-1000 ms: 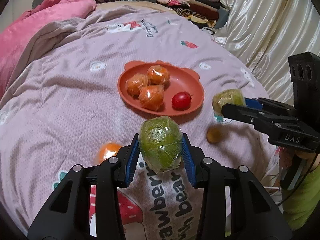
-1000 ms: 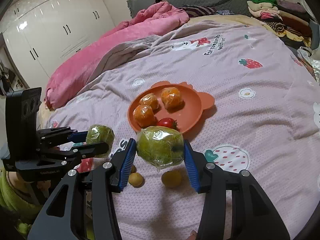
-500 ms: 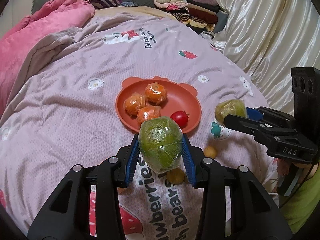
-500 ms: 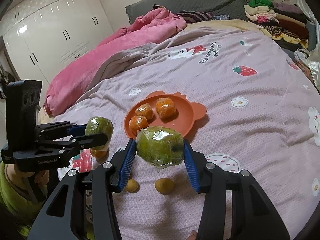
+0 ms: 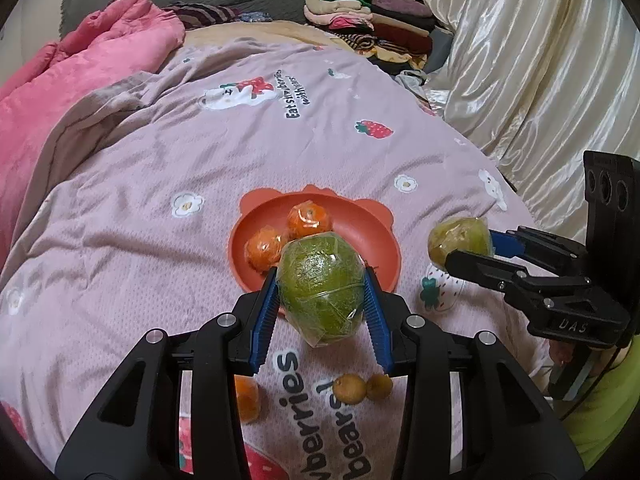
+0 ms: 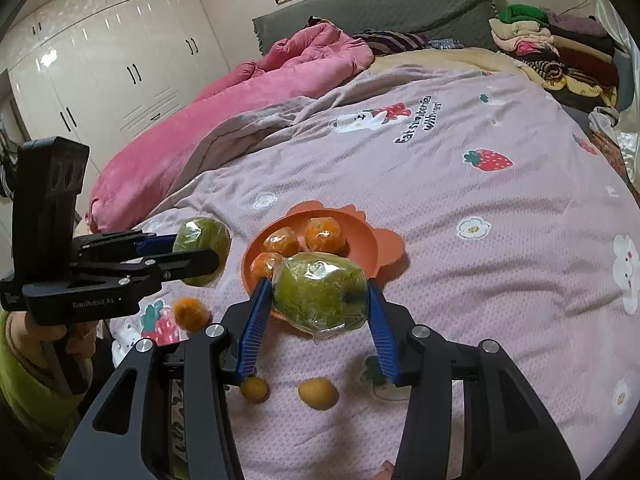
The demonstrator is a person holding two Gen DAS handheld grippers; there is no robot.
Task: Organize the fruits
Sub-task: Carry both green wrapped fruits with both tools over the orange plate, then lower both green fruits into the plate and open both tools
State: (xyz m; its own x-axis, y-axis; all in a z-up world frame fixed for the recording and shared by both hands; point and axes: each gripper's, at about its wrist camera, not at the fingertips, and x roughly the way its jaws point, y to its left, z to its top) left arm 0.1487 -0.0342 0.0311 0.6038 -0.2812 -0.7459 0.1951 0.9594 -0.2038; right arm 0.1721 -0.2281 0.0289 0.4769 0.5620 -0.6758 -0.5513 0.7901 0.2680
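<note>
Nearest to us, the left gripper (image 5: 322, 294) is clamped on a wrapped green fruit (image 5: 322, 288), blue pads pressing both sides, fruit held in the air above the bedspread (image 5: 120, 240). The right gripper (image 6: 316, 300) likewise grips a second green fruit (image 6: 320, 292), also plastic-wrapped and also off the bed. In each view the other gripper shows at the side with its fruit pinched between its fingers.

Below the grippers, loose on the bedspread: two small yellow fruits (image 6: 318, 393) lying just beside each other, and one orange (image 6: 192, 312) near the left gripper's side. We judge these three as not yet sorted.

Beyond that, the orange plate (image 6: 368, 252) sits on the bed, holding three wrapped oranges (image 6: 324, 234) clustered on its left half. Both green fruits hang in front of the plate's near rim, so part of the plate is hidden and we cannot tell what else lies in it.

Progress as we judge it: roughly half. Three oranges are plated, two green fruits are in hand near the plate but not set down, and three pieces are left on the bed. Next would likely be lowering both green fruits onto the free right side of the plate.

Further off: pink quilt (image 6: 240, 100), folded clothes (image 6: 540, 36), wardrobe (image 6: 100, 60)
</note>
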